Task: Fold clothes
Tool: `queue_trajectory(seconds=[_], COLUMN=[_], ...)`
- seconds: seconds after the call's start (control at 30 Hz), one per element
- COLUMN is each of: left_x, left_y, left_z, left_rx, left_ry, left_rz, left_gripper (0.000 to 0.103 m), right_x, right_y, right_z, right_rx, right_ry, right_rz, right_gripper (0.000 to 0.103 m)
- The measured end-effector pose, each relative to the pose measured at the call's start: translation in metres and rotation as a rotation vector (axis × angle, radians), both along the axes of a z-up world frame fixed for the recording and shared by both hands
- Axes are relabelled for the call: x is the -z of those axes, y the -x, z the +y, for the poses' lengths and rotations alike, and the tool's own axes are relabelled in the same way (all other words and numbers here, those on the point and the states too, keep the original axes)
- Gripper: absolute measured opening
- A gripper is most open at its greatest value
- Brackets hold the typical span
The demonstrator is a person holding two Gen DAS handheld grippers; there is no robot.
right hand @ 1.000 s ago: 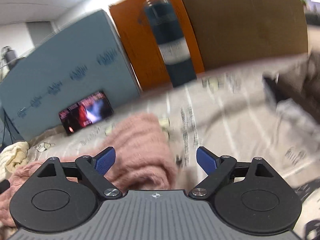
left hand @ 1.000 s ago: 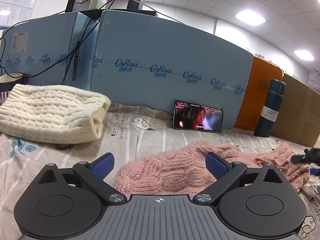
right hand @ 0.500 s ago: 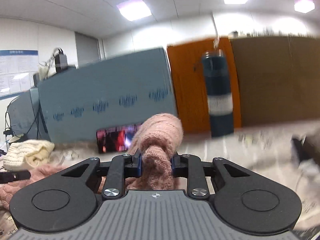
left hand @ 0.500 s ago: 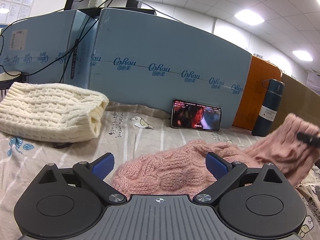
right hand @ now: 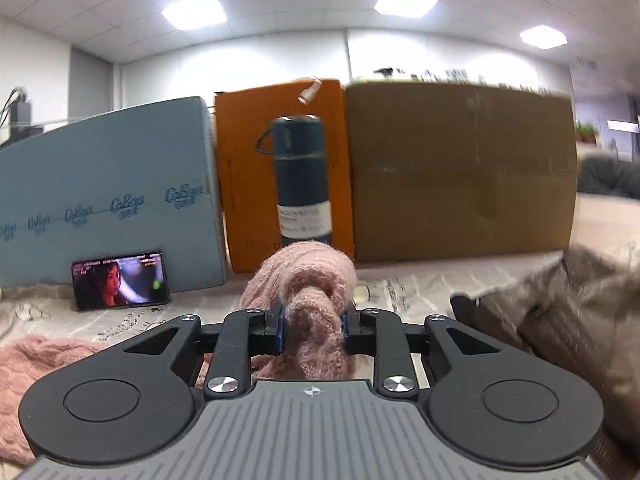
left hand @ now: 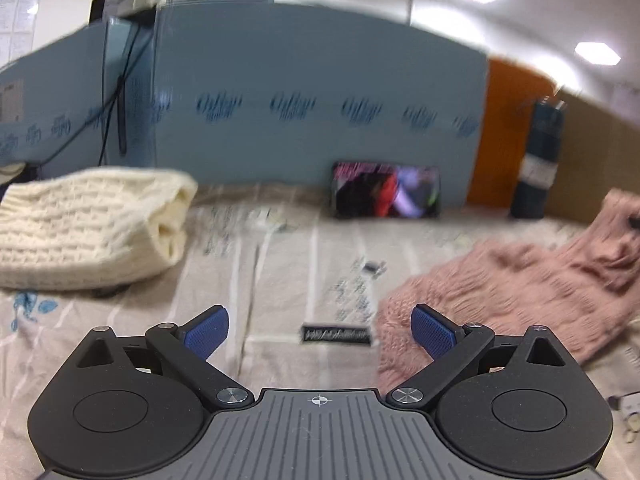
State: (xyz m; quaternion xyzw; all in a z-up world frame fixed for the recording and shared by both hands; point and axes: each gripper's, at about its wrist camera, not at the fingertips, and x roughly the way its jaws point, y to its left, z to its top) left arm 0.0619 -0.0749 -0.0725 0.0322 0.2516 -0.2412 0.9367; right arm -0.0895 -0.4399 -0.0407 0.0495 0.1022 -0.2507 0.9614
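A pink knit sweater (left hand: 512,280) lies on the printed sheet at the right of the left wrist view, one end lifted at the far right. My left gripper (left hand: 318,330) is open and empty, low over the sheet just left of the sweater's near end. My right gripper (right hand: 312,330) is shut on a bunched part of the pink sweater (right hand: 312,292) and holds it raised; more of the sweater trails at the lower left of that view (right hand: 36,364).
A folded cream knit sweater (left hand: 88,224) lies at the left. A phone (left hand: 386,196) playing video leans on the blue foam board (left hand: 320,120). A dark flask (right hand: 302,184) stands before orange and brown boards. A grey-brown garment (right hand: 568,320) lies at the right.
My right gripper closed on the pink sweater and lifted it, pulling it rightward. My left gripper shifted left, so the sweater now lies to its right; the left view is motion-blurred.
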Motion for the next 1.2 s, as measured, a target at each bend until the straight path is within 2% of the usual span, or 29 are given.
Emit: queue_trajectory(seconds=[0.07,0.13,0.37,0.53,0.73,0.93,1.03,1.2], left_x=[0.003,0.004,0.002,-0.003,-0.008,-0.013,-0.015,-0.016], left_y=[-0.007,-0.010,-0.010,-0.003,0.001,0.003,0.003,0.000], left_z=[-0.002,-0.003,0.010,0.019,0.028,0.041,0.046,0.058], left_rx=[-0.004,-0.008,0.021,0.056,0.020,-0.033,-0.056,-0.070], left_ry=[-0.017,-0.016,0.082,0.150,0.190,0.256,0.289,0.347], left_rz=[0.031,0.044,0.049,0.004,-0.039,-0.069,-0.078,-0.080], left_gripper=[0.099,0.099,0.099,0.099,0.099,0.099,0.099,0.100], right_x=[-0.005,-0.015,-0.030,-0.027,-0.018,-0.013,-0.003,0.017], right_y=[-0.002,-0.007,-0.021,-0.038,-0.040,-0.039,-0.048,-0.066], right_z=[0.014,0.027,0.098,0.146,0.188,0.217,0.224,0.219], right_rx=[-0.020,-0.062,-0.252,-0.347,-0.461,-0.626,-0.682,-0.738], right_ry=[0.061,0.078,0.211,0.278,0.320,0.234,0.184,-0.017], right_rz=[-0.006,-0.024,-0.048,-0.012,0.027,0.051,0.113,0.235], right_gripper=[0.023,0.024,0.026,0.026,0.026,0.026,0.026,0.026])
